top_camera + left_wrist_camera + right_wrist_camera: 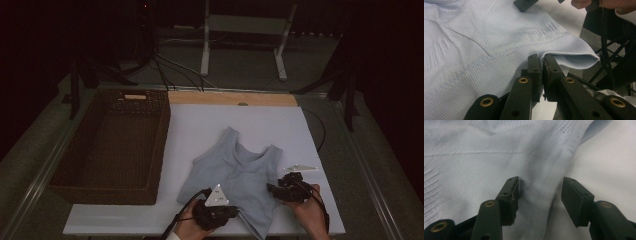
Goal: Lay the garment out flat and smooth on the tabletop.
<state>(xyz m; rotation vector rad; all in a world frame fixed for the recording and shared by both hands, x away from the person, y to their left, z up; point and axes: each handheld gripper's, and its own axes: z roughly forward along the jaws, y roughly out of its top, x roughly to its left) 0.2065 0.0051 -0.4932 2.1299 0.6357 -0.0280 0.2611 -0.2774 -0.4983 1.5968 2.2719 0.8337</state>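
- the left gripper (542,65) is clenched on the bottom hem of the pale blue knit tank top (239,175), a ribbed fold of cloth pinched tight between its jaws.
- the right gripper (539,195) is released: its jaws stand apart astride the ribbed side edge of the tank top, with no pad pressing on the cloth.
- the tank top lies mostly flat near the front edge of the white tabletop (200,125), straps pointing toward the far edge, hem toward the person.
- it looks light, soft and limp, so it will likely sag and bunch when lifted; the thicker ribbed hem and edge bands seem the surest places to grip, since a single thin layer may slip.
- a dark wicker basket (70,165) sits at the left edge of the tabletop, well apart from the garment.
- between the two lies bare tabletop; the trailing gripper cables near the front edge could snag the cloth.
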